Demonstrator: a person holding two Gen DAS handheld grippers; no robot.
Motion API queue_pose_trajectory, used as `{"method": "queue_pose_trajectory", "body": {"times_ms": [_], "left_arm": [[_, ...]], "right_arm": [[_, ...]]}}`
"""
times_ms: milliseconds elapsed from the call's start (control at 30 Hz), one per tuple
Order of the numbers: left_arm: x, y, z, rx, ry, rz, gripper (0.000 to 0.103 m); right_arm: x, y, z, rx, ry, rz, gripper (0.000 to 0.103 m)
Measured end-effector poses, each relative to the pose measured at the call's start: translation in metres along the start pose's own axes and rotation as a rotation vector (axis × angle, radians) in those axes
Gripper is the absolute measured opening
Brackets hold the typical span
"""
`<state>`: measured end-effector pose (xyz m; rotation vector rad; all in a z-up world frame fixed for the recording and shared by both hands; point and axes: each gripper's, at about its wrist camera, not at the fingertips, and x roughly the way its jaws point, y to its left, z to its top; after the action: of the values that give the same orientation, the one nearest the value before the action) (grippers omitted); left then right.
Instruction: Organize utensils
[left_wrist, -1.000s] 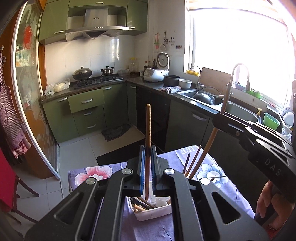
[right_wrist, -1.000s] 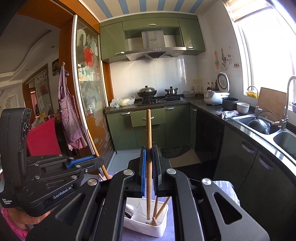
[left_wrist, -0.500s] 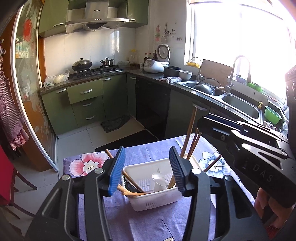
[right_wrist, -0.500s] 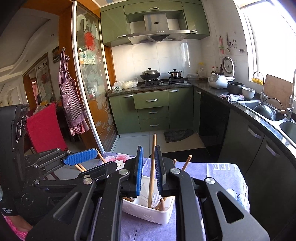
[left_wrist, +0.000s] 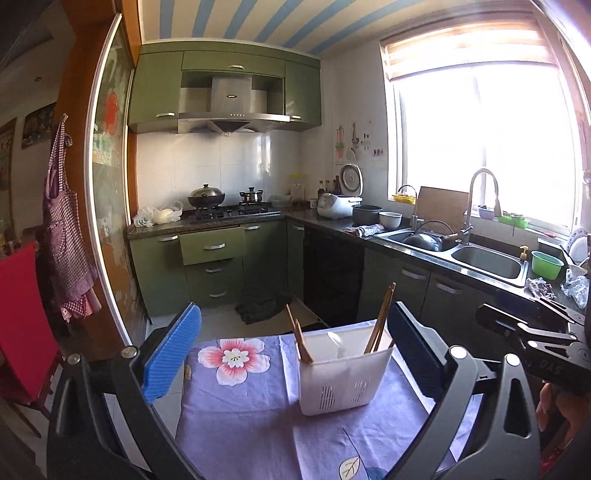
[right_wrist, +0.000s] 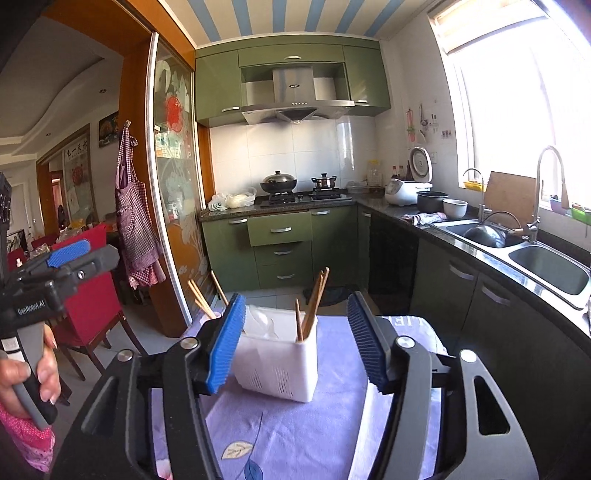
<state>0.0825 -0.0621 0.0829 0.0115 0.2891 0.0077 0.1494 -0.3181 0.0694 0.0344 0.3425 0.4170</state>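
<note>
A white slotted utensil basket (left_wrist: 343, 373) (right_wrist: 277, 362) stands on the purple flowered tablecloth (left_wrist: 240, 406) (right_wrist: 295, 424). Wooden chopsticks (left_wrist: 380, 317) (right_wrist: 314, 306) lean in its right end. More chopsticks (left_wrist: 297, 336) (right_wrist: 201, 302) lean at its left end, and a white spoon (left_wrist: 336, 341) lies between. My left gripper (left_wrist: 293, 310) is back from the basket, its jaws opening wide with nothing between the pads. My right gripper (right_wrist: 297, 299) also hangs short of the basket, jaws opening, pads bare. Each gripper shows in the other's view: right gripper (left_wrist: 517, 328), left gripper (right_wrist: 74, 254).
A red chair (right_wrist: 88, 295) stands left of the table by the sliding glass door. Green cabinets and a counter with a steel sink (left_wrist: 480, 258) run along the right. A hand (right_wrist: 22, 373) holds the left gripper's handle.
Both grippers were shut on upright wooden chopsticks over the basket. They have let go, the chopsticks now rest in the basket, and both grippers have opened and pulled back.
</note>
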Motion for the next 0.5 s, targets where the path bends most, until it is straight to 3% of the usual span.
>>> {"method": "queue_pose_trajectory", "body": {"times_ms": [300, 500], "left_arm": [[-0.029, 0.002, -0.072, -0.037, 0.124, 0.018, 0.096], [-0.042, 0.004, -0.096, -0.072, 0.114, 0.056, 0.096]], "right_arm": [[-0.073, 0.002, -0.087, 0.038, -0.006, -0.056, 0.098], [-0.098, 0.012, -0.109, 0.024, -0.021, -0.069, 0.098]]}}
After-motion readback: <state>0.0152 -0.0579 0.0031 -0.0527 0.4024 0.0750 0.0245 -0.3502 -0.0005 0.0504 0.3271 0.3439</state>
